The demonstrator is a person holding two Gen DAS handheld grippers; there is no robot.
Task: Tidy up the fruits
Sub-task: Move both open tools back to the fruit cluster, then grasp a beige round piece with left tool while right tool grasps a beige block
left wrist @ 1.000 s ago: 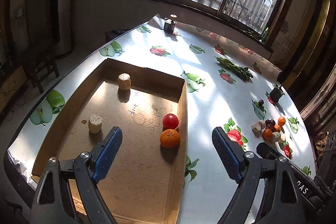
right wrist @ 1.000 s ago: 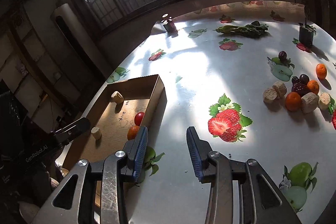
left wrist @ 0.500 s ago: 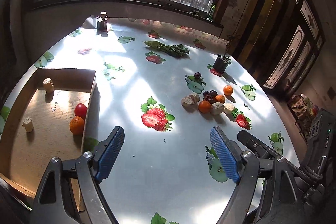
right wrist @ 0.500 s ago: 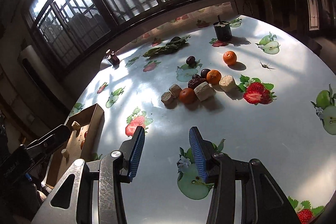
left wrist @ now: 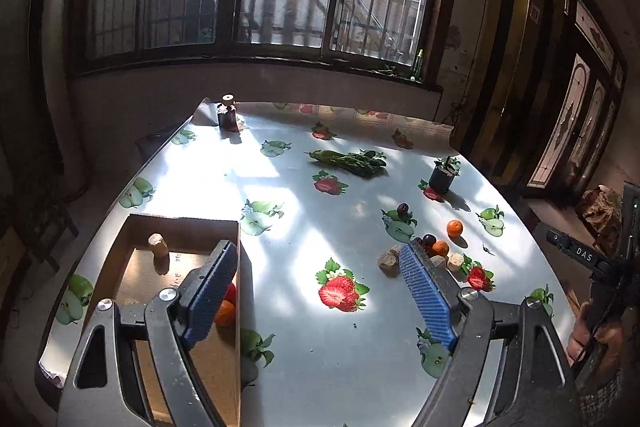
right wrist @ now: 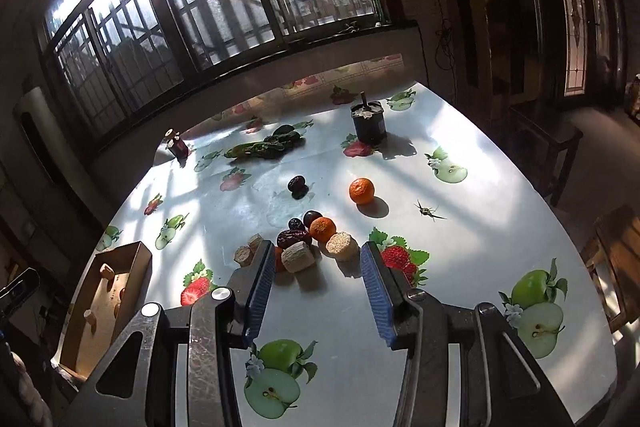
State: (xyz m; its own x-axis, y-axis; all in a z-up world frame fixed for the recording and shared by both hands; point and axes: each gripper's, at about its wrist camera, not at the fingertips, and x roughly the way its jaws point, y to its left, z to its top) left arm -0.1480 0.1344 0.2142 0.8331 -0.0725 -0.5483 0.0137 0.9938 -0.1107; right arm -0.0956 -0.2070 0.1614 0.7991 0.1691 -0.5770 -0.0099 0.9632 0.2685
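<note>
Table [right wrist: 472,227], fruit-print cloth, your working surface. Cardboard box [left wrist: 132,227] sits at its left edge, open-topped, holding two cork-like pieces, a red fruit and an orange [left wrist: 225,313] against its right wall. Your left tool [left wrist: 316,291] hangs above the table beside that wall, jaws wide apart with nothing between them; bare cloth lies ahead of it. Your right tool [right wrist: 318,285] hovers low just short of the fruit cluster [right wrist: 308,239], jaws partly open and gripping nothing. Cluster: oranges, dark dates, pale cork-like chunks, all touching or nearly so. One loose orange [right wrist: 361,191] and one loose date [right wrist: 297,183] lie apart beyond it. Black pot [right wrist: 369,123] and green vegetables [right wrist: 264,147] stand farther back, near the window side. You have open cloth between box and cluster, and toward the right edge.
</note>
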